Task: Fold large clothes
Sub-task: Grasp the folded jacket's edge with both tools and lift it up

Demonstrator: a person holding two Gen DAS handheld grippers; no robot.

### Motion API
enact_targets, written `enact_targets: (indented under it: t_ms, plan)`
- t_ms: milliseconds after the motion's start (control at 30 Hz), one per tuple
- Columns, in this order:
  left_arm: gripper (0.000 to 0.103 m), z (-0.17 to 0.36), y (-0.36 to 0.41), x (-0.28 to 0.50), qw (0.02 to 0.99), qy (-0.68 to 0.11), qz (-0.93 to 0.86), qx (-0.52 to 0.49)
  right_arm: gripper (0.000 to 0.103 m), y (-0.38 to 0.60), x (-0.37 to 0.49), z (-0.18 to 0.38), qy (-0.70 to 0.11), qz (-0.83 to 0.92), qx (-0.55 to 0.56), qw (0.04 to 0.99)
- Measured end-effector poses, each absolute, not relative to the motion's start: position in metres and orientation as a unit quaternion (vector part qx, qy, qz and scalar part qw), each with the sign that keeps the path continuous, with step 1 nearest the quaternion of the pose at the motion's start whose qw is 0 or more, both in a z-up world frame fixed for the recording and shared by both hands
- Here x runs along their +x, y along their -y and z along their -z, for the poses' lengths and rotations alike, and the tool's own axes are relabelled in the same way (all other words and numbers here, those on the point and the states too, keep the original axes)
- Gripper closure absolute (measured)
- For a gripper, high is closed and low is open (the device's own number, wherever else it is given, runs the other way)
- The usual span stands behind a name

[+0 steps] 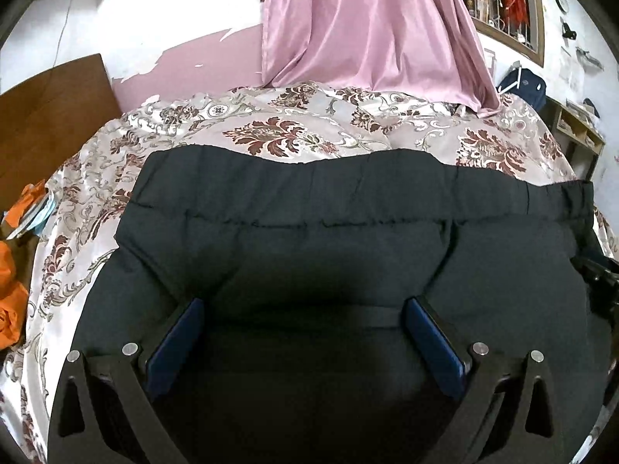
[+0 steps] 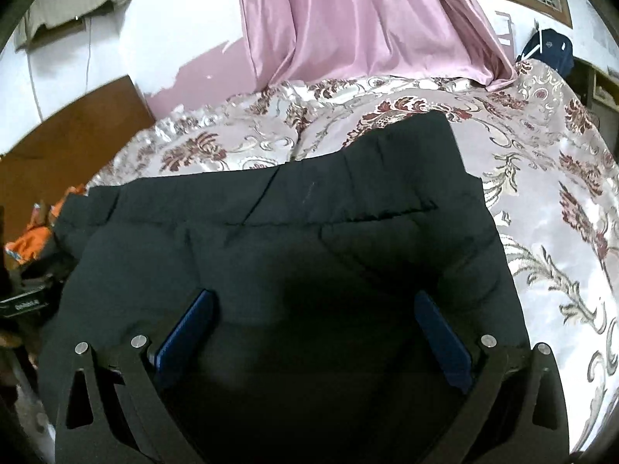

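Bedding of pale satin printed with maroon flowers (image 1: 271,131) is covered by dark trousers with an elasticated waistband (image 1: 348,232), whose band is stretched crosswise ahead of both tools. Left gripper (image 1: 305,309) and right gripper (image 2: 315,305) are held above the cloth — jaws spread, nothing clasped — 2 equally near.

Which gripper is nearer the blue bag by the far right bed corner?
Right, as far as the views show. The right gripper is over the dark trousers' right part, toward the blue bag; the left gripper sits further left, mid-garment.
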State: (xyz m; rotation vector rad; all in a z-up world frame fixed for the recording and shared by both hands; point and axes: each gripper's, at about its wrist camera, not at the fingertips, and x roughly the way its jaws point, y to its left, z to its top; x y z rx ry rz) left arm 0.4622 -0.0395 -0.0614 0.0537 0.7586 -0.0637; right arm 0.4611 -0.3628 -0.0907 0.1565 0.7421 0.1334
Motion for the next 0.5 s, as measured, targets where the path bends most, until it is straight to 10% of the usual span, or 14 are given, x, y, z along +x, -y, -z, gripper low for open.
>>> enact_targets:
  t_ms: [500]
  plan:
    - [0.000, 0.020, 0.005, 0.429, 0.954, -0.295, 0.001, 0.052, 0.001, 0.420, 0.423, 0.041, -0.282, 0.029, 0.115, 0.952]
